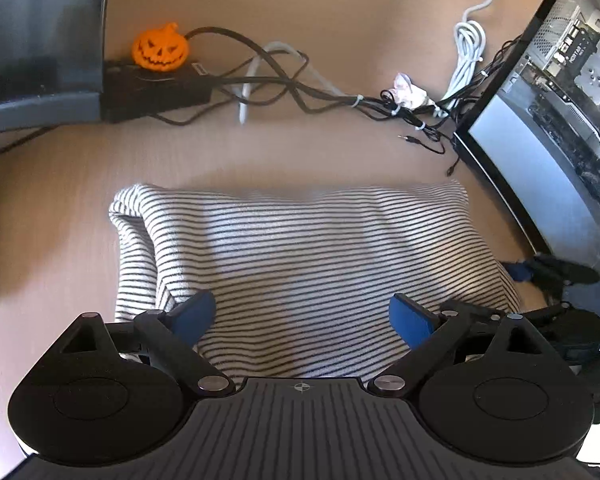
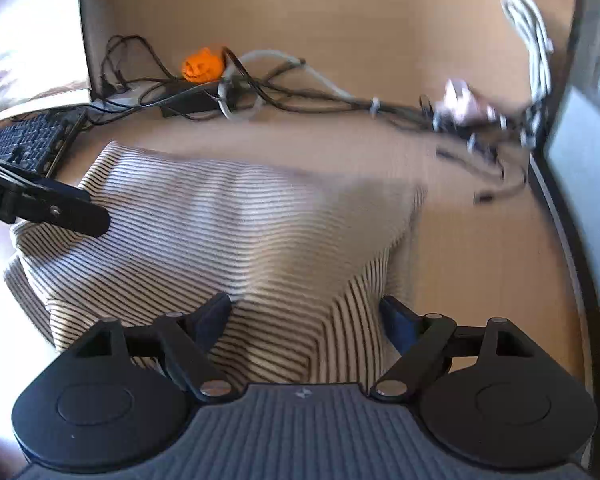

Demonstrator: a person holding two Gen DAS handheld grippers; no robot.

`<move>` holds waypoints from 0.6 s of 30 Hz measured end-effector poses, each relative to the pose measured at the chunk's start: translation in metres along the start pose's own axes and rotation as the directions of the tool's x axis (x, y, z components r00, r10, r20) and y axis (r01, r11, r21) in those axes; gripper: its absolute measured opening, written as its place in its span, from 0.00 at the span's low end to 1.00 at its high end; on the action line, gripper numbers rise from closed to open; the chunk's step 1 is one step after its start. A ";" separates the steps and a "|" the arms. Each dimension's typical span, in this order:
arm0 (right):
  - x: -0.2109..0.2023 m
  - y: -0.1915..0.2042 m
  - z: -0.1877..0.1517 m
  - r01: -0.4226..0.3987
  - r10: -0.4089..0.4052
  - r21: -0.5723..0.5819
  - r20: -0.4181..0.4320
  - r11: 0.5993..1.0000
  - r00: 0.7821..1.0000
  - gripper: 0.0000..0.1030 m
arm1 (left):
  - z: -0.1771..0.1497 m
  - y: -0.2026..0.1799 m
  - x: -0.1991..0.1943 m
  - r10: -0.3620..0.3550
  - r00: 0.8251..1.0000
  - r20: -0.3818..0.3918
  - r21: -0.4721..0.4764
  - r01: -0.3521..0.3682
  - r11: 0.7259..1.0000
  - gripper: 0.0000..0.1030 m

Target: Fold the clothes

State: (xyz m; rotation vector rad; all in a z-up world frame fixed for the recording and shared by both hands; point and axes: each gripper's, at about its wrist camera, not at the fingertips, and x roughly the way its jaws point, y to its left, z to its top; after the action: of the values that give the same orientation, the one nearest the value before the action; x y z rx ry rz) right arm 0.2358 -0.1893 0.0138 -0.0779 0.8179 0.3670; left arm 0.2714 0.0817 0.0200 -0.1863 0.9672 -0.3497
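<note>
Tan wooden desk (image 1: 300, 148) carries a black-and-white striped garment (image 1: 300, 256), folded into a rough rectangle near the front edge. Behind it runs a tangle of dark and white cables (image 1: 284, 84), with an orange pumpkin figure (image 1: 161, 49) sitting on a black box (image 1: 152, 90) at the back left. A glass-sided computer case (image 1: 560, 92) stands along the right side, and a dark keyboard (image 2: 32, 140) shows at the left in the right wrist view.

The left gripper (image 1: 302, 318) hovers low over the near half of the garment, its blue-padded fingers (image 1: 196, 316) spread wide with striped cloth lying between and under them; nothing is pinched. The garment stretches forward from this gripper toward the cables.

The right gripper (image 2: 306, 316) is likewise spread apart, straddling the garment's near right corner, where the stripes turn diagonal along a fold. Its right finger sits just beside the cloth's right edge, over bare desk. In that view the left tool's black finger reaches in from the left above the garment's far left part. The right wrist view is motion-blurred toward the right
</note>
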 end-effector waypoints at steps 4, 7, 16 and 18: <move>0.007 -0.002 -0.009 0.004 -0.003 0.030 -0.025 1.000 1.000 0.80 | -0.003 -0.002 0.002 -0.001 1.000 -0.001 -0.008 0.001 1.000 0.94; 0.008 -0.002 -0.013 0.010 -0.009 0.030 -0.029 0.999 1.000 0.80 | -0.007 -0.006 0.001 -0.010 1.000 -0.009 -0.008 0.010 1.000 0.94; -0.001 -0.004 -0.019 0.043 -0.044 -0.040 -0.030 0.998 0.999 0.84 | -0.022 -0.018 -0.005 -0.073 0.996 -0.052 -0.009 0.073 0.997 0.94; -0.002 -0.008 -0.020 0.046 -0.047 -0.033 -0.032 0.998 0.998 0.84 | -0.023 -0.018 -0.007 -0.082 0.995 -0.056 -0.016 0.082 0.997 0.94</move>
State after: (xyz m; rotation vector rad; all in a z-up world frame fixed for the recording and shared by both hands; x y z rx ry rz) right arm 0.2235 -0.2010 0.0011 -0.1330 0.8415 0.3355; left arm 0.2450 0.0676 0.0184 -0.2299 1.0198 -0.4260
